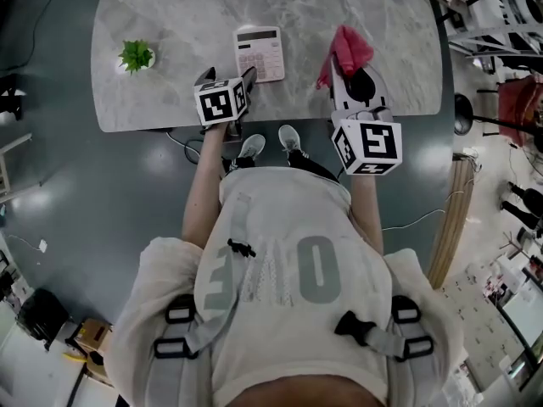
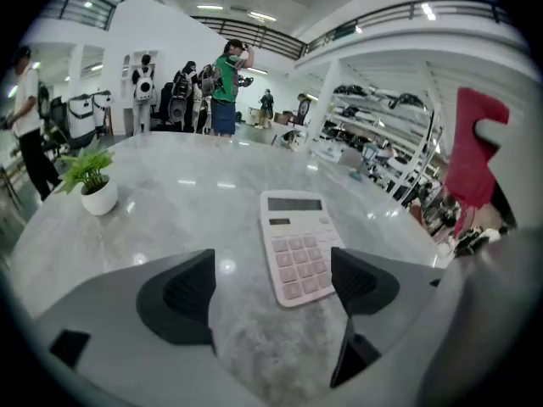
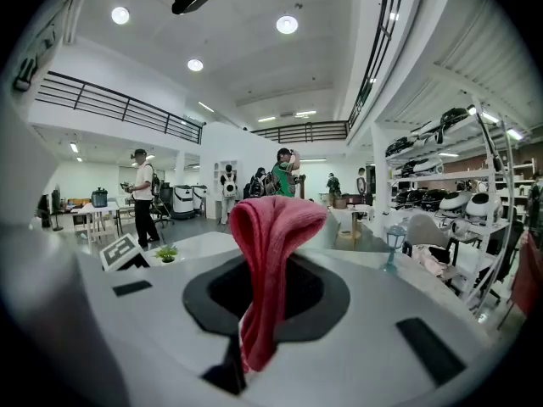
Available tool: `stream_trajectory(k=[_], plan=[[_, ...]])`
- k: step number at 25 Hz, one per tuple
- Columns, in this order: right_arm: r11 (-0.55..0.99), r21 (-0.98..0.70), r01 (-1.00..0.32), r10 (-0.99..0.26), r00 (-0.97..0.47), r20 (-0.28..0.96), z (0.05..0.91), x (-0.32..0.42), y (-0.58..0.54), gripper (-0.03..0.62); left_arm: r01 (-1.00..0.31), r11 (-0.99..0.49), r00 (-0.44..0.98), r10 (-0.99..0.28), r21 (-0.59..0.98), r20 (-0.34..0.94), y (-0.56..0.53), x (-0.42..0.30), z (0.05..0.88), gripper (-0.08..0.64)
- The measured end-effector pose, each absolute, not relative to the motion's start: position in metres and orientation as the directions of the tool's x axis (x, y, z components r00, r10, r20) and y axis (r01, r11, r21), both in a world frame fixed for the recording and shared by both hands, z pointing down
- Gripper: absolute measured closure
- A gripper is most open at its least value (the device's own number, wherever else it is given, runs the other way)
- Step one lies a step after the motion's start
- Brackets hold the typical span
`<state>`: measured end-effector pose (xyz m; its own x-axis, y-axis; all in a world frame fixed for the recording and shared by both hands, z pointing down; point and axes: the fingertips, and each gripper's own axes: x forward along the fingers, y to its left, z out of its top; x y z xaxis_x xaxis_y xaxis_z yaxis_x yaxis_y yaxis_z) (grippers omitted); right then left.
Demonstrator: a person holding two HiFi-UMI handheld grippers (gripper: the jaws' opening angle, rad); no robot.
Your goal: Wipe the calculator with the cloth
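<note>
In the head view, our left gripper point(image 1: 227, 79) is at the worktop's point(image 1: 170, 24) near edge, just below the pink calculator point(image 1: 259, 53) at upper centre. Our right gripper point(image 1: 355, 79) carries the red cloth point(image 1: 348, 51). In the left gripper view its fingers point(image 2: 182, 299) stand wide with nothing gripped, and the calculator lies just ahead. In the right gripper view the fingers are clamped on the cloth.

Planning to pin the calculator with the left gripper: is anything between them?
Nothing visible. Only bare tabletop lies between the left gripper and the calculator; the potted plant stands well off to the left.
</note>
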<state>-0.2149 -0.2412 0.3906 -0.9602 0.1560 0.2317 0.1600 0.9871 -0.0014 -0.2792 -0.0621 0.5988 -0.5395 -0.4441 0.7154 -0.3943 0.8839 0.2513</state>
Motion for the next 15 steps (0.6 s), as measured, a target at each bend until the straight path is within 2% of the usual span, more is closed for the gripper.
stream_trajectory(k=[3, 6, 13, 15], plan=[[0.99, 0.0, 0.139, 0.135, -0.961, 0.24, 0.394, -0.21, -0.246, 0.537, -0.426, 0.893, -0.526, -0.374, 0.144, 0.764, -0.059, -0.28, 0.618, 0.15], [0.992, 0.002, 0.123, 0.119, -0.961, 0.25, 0.397, -0.207, -0.25, 0.537, -0.448, 0.883, -0.508, -0.382, 0.142, 0.772, -0.063, -0.28, 0.624, 0.159], [0.996, -0.002, 0.093, 0.09, -0.959, 0.269, 0.402, -0.196, -0.259, 0.535, -0.45, 0.87, -0.453, -0.416, 0.201, 0.789, -0.076, -0.27, 0.63, 0.256], [0.996, -0.003, 0.088, 0.086, -0.959, 0.271, 0.403, -0.195, -0.26, 0.537, -0.447, 0.869, -0.441, -0.421, 0.213, 0.792, -0.077, -0.269, 0.632, 0.312]])
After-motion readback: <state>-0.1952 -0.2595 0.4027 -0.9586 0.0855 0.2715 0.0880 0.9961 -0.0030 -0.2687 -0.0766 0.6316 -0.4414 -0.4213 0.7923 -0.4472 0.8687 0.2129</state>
